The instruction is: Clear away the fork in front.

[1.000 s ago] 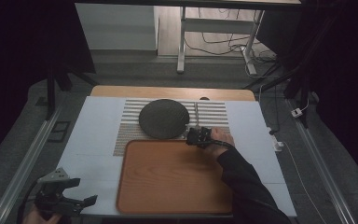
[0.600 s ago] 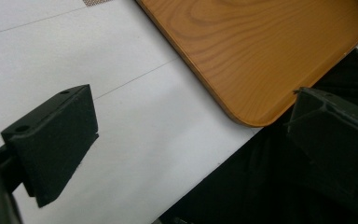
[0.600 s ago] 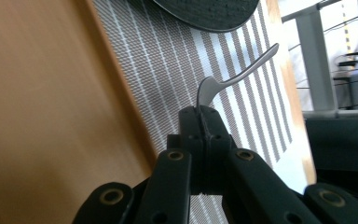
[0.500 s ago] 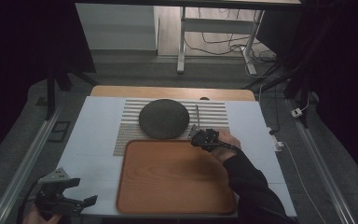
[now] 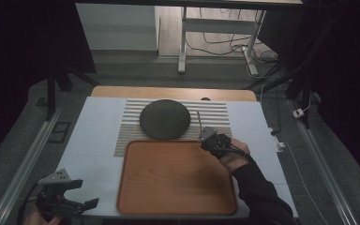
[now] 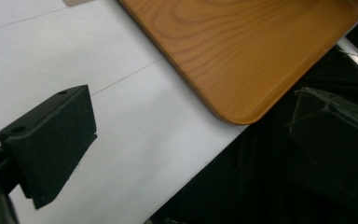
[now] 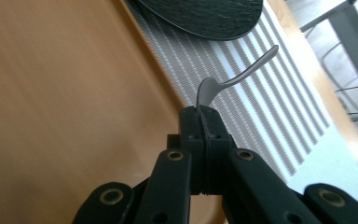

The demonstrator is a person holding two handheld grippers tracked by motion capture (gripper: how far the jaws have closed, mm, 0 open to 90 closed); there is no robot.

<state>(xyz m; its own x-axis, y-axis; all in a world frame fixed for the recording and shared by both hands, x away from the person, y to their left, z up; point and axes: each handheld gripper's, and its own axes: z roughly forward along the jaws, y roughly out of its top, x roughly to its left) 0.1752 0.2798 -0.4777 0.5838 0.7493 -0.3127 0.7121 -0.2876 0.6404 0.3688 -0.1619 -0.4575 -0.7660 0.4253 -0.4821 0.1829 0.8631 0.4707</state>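
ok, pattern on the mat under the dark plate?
The mat has narrow grey-and-white stripes, clearest in the right gripper view, beneath the plate.

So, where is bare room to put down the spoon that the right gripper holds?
The wooden tray is bare all over, just beside the right gripper holding the spoon. The white table left of the tray is free too. The striped mat is crowded at its middle by the dark plate.

Shiny metal spoon point(image 7: 235, 77), glossy wooden tray point(image 5: 178, 178)
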